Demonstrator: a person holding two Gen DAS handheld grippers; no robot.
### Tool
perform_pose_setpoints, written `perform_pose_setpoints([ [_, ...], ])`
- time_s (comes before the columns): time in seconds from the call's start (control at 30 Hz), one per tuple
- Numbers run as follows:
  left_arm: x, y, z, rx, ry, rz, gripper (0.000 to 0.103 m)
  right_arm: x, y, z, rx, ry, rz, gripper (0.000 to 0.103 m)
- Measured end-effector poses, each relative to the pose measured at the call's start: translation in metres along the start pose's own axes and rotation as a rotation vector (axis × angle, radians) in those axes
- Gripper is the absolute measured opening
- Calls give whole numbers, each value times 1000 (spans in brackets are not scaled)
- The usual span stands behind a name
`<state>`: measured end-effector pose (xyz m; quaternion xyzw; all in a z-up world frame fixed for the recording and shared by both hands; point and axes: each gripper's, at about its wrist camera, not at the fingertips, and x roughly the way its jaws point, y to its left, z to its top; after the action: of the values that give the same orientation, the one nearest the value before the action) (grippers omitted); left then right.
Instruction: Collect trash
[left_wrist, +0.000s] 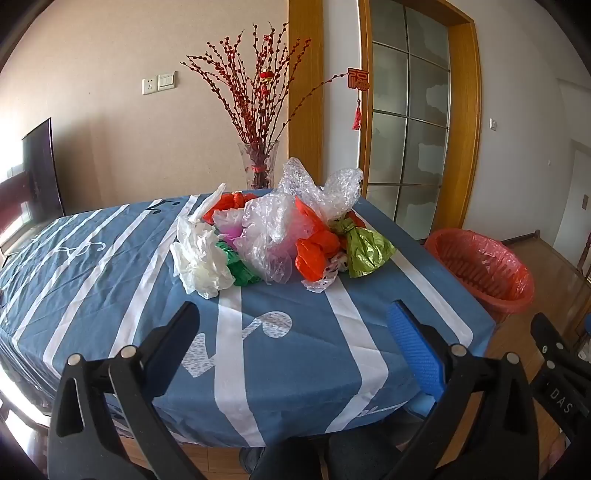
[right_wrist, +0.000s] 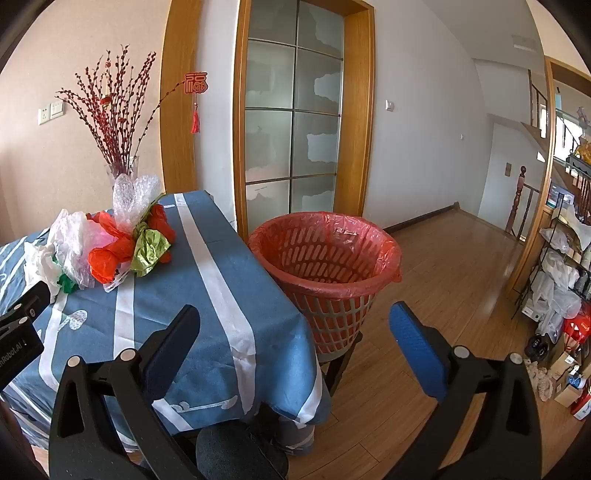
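A heap of crumpled trash lies on the blue striped tablecloth (left_wrist: 110, 266): a white bag (left_wrist: 201, 258), clear plastic (left_wrist: 269, 229), bubble wrap (left_wrist: 325, 188), orange wrap (left_wrist: 317, 247), green foil (left_wrist: 240, 266) and olive-gold foil (left_wrist: 367, 247). The heap also shows in the right wrist view (right_wrist: 110, 240). A red-lined slatted basket (right_wrist: 325, 266) stands beside the table's right edge; it also shows in the left wrist view (left_wrist: 484, 269). My left gripper (left_wrist: 291, 328) is open and empty over the table's near part. My right gripper (right_wrist: 293, 328) is open and empty, facing the basket and table corner.
A glass vase (left_wrist: 258, 166) with red branches stands at the table's far edge. A dark screen (left_wrist: 40, 170) is at far left. A wooden-framed glass door (right_wrist: 291, 122) is behind the basket. Shelves with bags and boxes (right_wrist: 565, 277) fill the right. The floor is wooden.
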<state>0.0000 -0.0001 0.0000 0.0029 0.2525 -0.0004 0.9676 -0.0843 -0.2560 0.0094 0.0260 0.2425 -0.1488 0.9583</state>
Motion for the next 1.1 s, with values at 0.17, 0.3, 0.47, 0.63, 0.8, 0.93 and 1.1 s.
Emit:
perform_pose_setpoints([
  [0.17, 0, 0, 0, 1, 0, 1, 99, 0, 0, 0, 0, -1, 0, 101],
  [0.3, 0, 0, 0, 2, 1, 2, 99, 0, 0, 0, 0, 0, 0, 101],
  [0.47, 0, 0, 0, 2, 2, 2, 99, 0, 0, -1, -1, 1, 0, 101],
  [0.63, 0, 0, 0, 1, 3, 1, 99, 1, 0, -1, -1, 1, 0, 101],
  [0.8, 0, 0, 0, 1, 4, 1, 99, 1, 0, -1, -1, 2, 0, 101],
  [0.93, 0, 0, 0, 1, 5, 1, 99, 1, 0, -2, -1, 3, 0, 101],
  [1.1, 0, 0, 0, 1, 6, 1, 99, 2, 0, -2, -1, 3, 0, 101],
])
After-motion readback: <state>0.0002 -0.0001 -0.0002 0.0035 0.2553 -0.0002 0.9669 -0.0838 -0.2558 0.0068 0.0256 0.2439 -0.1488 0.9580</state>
